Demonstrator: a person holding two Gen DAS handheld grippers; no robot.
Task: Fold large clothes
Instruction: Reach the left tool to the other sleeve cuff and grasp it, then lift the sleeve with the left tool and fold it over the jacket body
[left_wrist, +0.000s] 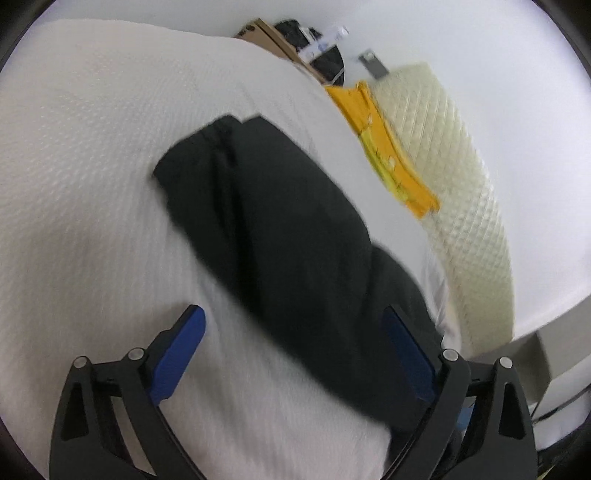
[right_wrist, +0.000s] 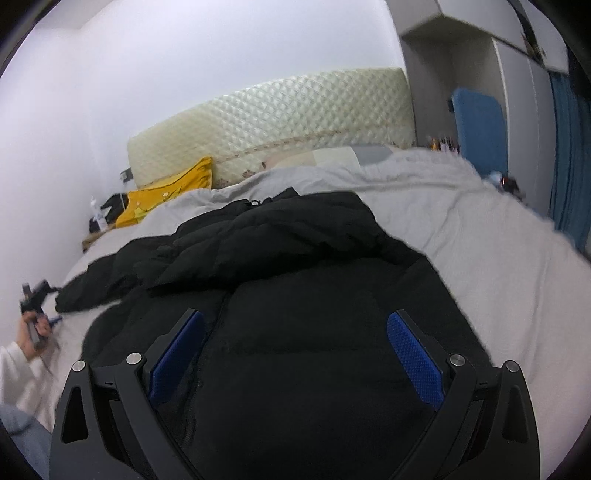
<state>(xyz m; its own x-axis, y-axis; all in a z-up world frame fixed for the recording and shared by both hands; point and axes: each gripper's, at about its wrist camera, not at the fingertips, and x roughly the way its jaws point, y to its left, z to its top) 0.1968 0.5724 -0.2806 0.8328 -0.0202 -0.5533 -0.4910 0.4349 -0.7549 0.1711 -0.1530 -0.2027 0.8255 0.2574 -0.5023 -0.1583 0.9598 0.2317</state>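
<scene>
A large black puffer jacket (right_wrist: 295, 280) lies spread on a bed covered with a pale grey-white sheet (right_wrist: 480, 229). One sleeve (left_wrist: 266, 206) stretches out across the sheet in the left wrist view. My left gripper (left_wrist: 295, 325) is open, its blue pads above the sleeve's near end and the sheet (left_wrist: 92, 184). It also shows small at the far left of the right wrist view (right_wrist: 37, 310), held in a hand beside the sleeve end. My right gripper (right_wrist: 295, 325) is open and empty, hovering over the jacket's body.
A cream quilted headboard (right_wrist: 280, 122) stands at the bed's far end, with a yellow pillow (right_wrist: 166, 199) beside it. A grey wardrobe (right_wrist: 461, 74), a blue panel (right_wrist: 480, 125) and blue curtain stand at right. Small dark items (left_wrist: 317, 48) lie by the wall.
</scene>
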